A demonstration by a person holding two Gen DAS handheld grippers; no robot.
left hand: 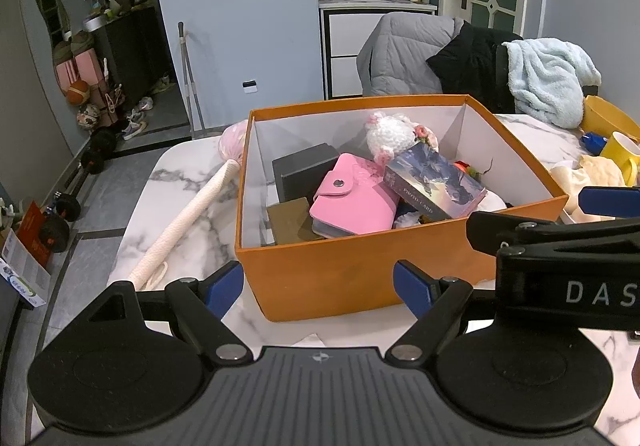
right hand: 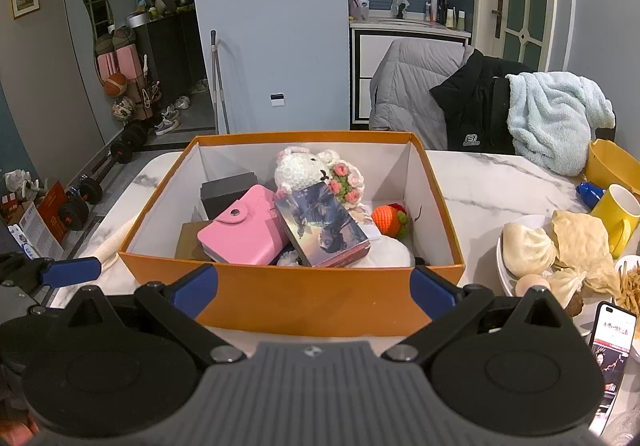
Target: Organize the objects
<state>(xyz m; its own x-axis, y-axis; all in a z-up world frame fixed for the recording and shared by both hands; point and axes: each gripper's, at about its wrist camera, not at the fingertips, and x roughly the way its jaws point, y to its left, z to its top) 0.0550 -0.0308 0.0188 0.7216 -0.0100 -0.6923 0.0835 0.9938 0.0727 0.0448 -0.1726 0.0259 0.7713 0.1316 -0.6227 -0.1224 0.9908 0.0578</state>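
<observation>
Both of my grippers hover empty before the orange cardboard box (right hand: 296, 298) on the white marbled counter (right hand: 492, 178) — left gripper (left hand: 319, 288) with fingers spread wide, right gripper (right hand: 314, 286) likewise open. Inside the box lie a pink snap-button card wallet (right hand: 244, 232), a dark illustrated photo-card box (right hand: 324, 226) leaning on it, a black square box (right hand: 226, 188), a white crocheted bear with pink flowers (right hand: 304, 170) and an orange crocheted fruit (right hand: 388, 220) — a cream rope-wrapped stick (left hand: 192, 214) lies just beside the box's left wall
</observation>
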